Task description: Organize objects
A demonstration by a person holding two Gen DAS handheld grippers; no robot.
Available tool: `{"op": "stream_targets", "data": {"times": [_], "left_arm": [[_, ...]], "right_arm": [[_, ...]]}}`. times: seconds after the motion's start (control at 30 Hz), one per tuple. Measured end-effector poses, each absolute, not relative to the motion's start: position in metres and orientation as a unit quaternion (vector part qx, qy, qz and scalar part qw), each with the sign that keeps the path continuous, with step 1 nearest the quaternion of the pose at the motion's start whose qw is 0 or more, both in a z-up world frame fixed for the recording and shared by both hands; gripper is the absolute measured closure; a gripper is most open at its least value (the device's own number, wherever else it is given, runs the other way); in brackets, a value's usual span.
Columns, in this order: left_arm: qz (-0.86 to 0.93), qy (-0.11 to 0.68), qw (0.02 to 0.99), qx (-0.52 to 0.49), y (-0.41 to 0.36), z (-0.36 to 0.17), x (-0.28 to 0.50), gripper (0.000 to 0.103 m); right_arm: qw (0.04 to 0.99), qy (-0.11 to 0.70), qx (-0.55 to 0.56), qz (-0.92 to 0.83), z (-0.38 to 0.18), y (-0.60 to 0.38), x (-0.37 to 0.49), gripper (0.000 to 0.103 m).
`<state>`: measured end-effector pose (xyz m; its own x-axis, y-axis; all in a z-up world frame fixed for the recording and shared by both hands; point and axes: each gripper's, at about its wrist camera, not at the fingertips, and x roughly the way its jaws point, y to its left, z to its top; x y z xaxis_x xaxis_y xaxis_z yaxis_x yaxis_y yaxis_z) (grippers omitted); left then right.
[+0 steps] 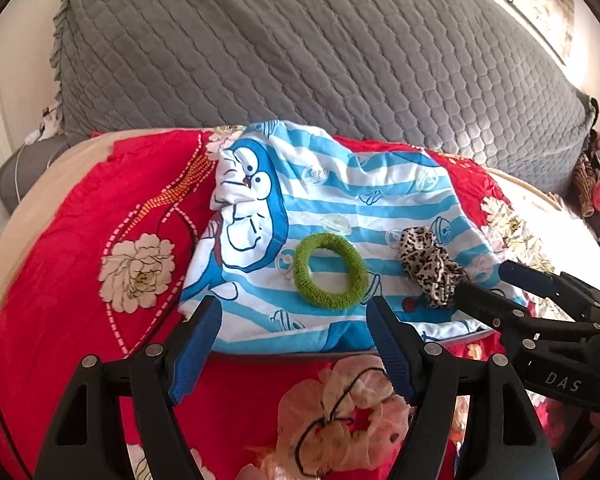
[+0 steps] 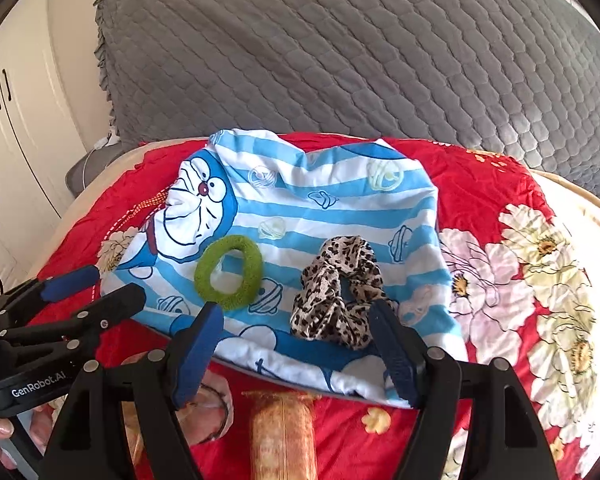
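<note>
- Left gripper (image 1: 294, 320): fingers spread wide, nothing between the pads, raised clear of the cloth's near edge in line with the green hair tie.
- Right gripper (image 2: 296, 328): fingers spread, empty, raised over the cloth's near edge just in front of the leopard scrunchie.
- Green hair tie (image 1: 331, 271): lies flat on the striped cartoon cloth (image 1: 332, 196), near its front edge, left of centre.
- Leopard scrunchie (image 2: 340, 292): rests bunched on the same cloth, toward its near right corner, apart from the green tie.
- Cloth: spread over the red flowered bedspread (image 1: 80, 240); grey quilted cover (image 1: 300, 60) behind its far edge.
- Thin black elastic (image 1: 332, 412): lies loose on the bedspread, in front of the cloth's near edge.
</note>
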<state>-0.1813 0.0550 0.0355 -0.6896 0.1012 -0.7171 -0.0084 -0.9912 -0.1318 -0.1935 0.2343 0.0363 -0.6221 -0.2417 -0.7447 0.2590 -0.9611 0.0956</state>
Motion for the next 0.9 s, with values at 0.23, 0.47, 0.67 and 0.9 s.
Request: {"op": "stream_targets", "data": {"times": [0.23, 0.47, 0.67, 0.9], "left_arm": [[0.917, -0.077, 0.04, -0.388, 0.056, 0.054, -0.157, 0.027], [0.92, -0.067, 0.052, -0.382, 0.067, 0.071, -0.126, 0.027], [0.925, -0.05, 0.057, -0.371, 0.072, 0.088, -0.104, 0.027], [0.927, -0.051, 0.065, -0.366, 0.07, 0.1, -0.088, 0.027]], "right_arm": [[0.132, 0.026, 0.413, -0.9, 0.064, 0.236, -0.169, 0.028], [0.122, 0.036, 0.414, -0.901, 0.086, 0.239, -0.135, 0.028], [0.12, 0.04, 0.408, -0.904, 0.102, 0.241, -0.107, 0.028], [0.113, 0.038, 0.4, -0.908, 0.111, 0.251, -0.079, 0.028]]}}
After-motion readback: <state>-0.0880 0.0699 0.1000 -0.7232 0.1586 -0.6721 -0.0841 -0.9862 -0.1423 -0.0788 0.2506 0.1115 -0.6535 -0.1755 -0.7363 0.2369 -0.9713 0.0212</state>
